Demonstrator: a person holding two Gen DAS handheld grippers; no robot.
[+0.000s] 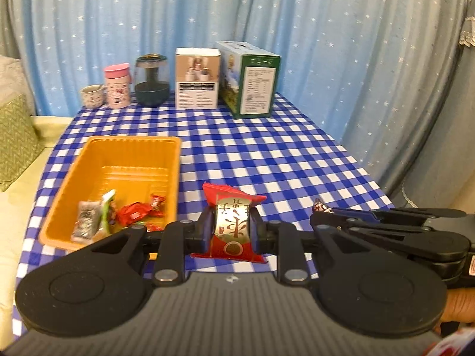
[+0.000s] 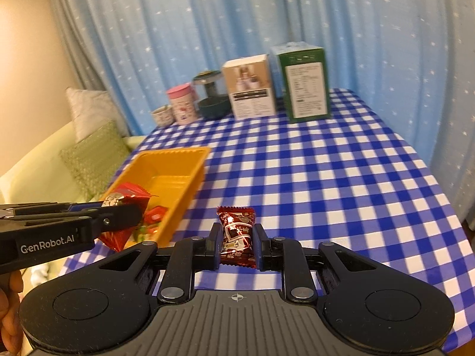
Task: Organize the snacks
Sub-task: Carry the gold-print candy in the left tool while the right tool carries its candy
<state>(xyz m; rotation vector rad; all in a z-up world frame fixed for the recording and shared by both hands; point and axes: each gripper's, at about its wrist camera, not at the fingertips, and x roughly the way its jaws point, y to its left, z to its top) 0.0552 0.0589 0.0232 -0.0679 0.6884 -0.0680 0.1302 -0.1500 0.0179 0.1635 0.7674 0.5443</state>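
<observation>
My left gripper (image 1: 231,226) is shut on a red and gold snack packet (image 1: 231,222), held above the checked tablecloth just right of the orange tray (image 1: 175,160). The tray holds several wrapped snacks (image 1: 132,212) at its near end. In the right wrist view my right gripper (image 2: 237,241) is shut on a dark red candy packet (image 2: 237,234), lifted over the cloth to the right of the orange tray (image 2: 199,160). The left gripper (image 2: 118,216) with its red packet (image 2: 130,192) shows there at the left, over the tray's near end. The right gripper (image 1: 323,210) shows at the right of the left wrist view.
At the far edge of the table (image 1: 267,154) stand a small cup (image 1: 92,96), a pink lidded mug (image 1: 117,86), a dark glass jar (image 1: 152,81), a white box (image 1: 197,78) and a green box (image 1: 251,80). Blue star curtains hang behind. A sofa with cushions (image 2: 92,160) lies left.
</observation>
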